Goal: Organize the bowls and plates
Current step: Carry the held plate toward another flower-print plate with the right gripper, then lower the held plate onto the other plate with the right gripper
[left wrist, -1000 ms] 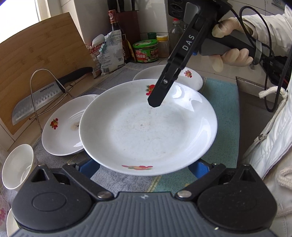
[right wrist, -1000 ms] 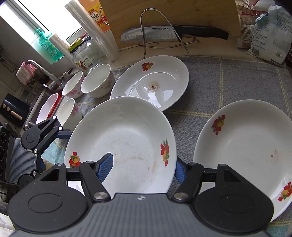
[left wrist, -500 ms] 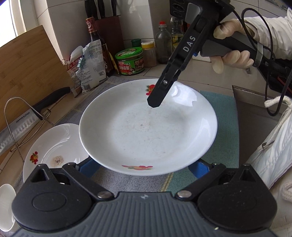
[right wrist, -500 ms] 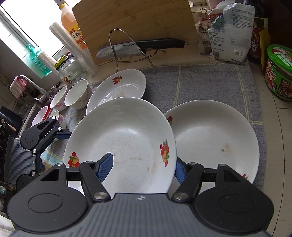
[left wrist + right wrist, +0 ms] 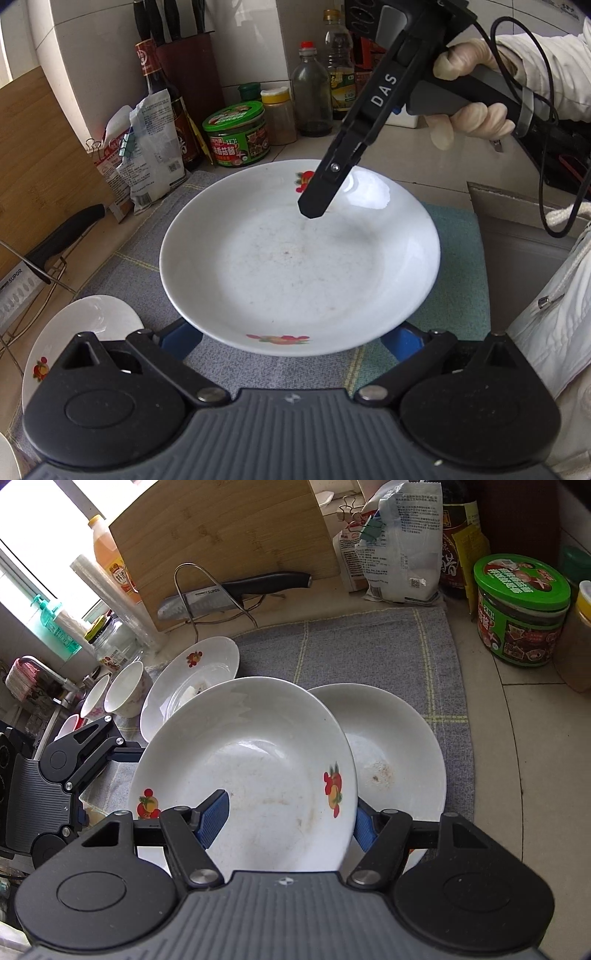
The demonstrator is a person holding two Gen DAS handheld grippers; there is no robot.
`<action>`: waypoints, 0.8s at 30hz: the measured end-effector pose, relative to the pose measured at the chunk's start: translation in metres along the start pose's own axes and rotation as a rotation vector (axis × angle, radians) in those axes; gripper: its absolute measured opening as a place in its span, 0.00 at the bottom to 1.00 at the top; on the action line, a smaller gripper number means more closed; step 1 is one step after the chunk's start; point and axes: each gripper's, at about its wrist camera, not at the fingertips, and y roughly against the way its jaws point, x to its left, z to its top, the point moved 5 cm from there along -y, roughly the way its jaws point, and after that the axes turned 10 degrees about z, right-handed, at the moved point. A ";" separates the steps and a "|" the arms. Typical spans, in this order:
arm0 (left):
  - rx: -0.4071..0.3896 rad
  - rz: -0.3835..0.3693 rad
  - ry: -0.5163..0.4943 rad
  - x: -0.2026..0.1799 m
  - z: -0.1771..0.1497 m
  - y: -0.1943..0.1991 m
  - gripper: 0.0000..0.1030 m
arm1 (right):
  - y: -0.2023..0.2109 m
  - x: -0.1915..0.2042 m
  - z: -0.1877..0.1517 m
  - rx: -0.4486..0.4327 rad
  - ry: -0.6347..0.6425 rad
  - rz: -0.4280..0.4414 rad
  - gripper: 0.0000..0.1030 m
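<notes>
Both grippers (image 5: 284, 819) clamp plate (image 5: 251, 760) by opposite rims above second plate (image 5: 399, 760); glazed china, stiff, slippery, breakable; rim grip safest.

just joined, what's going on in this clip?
A person is sorting dishes on a kitchen counter with a gripper in each hand. Both the left gripper and the right gripper are clamped on the rim of one white plate, holding it partly above a second plate lying on the grey mat. A third plate and some bowls wait further left.
</notes>
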 end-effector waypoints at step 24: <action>0.037 -0.076 0.045 0.004 0.020 -0.047 0.98 | 0.000 -0.044 0.011 0.007 -0.020 -0.047 0.72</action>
